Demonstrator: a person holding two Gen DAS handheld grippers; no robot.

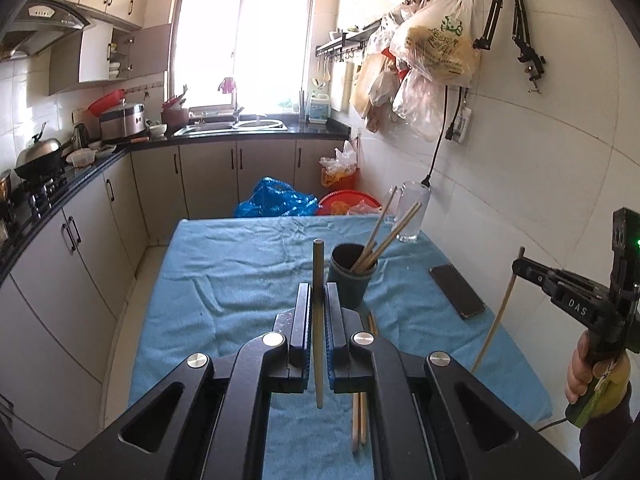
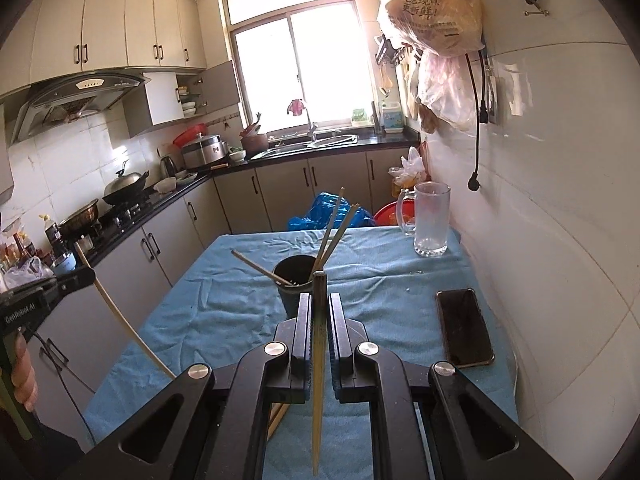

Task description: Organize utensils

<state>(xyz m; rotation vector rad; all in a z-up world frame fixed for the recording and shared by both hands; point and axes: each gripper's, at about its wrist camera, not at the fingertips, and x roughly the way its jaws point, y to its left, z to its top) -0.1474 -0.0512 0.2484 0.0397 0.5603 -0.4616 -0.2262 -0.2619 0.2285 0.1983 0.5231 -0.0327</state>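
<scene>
A dark cup (image 1: 352, 280) stands mid-table on the blue cloth and holds several chopsticks (image 1: 390, 234); it also shows in the right wrist view (image 2: 294, 282). My left gripper (image 1: 319, 300) is shut on one wooden chopstick (image 1: 318, 320), held upright just left of the cup. My right gripper (image 2: 319, 312) is shut on another chopstick (image 2: 318, 380), just in front of the cup. Each gripper shows in the other's view, the right gripper (image 1: 520, 266) and the left gripper (image 2: 86, 276), each with its chopstick hanging down. Loose chopsticks (image 1: 360, 412) lie on the cloth below my left gripper.
A black phone (image 2: 464, 332) lies on the cloth at the right. A glass mug (image 2: 430, 220) stands at the far right corner by the tiled wall. Kitchen counter and stove run along the left; bags and a red basin sit on the floor beyond the table.
</scene>
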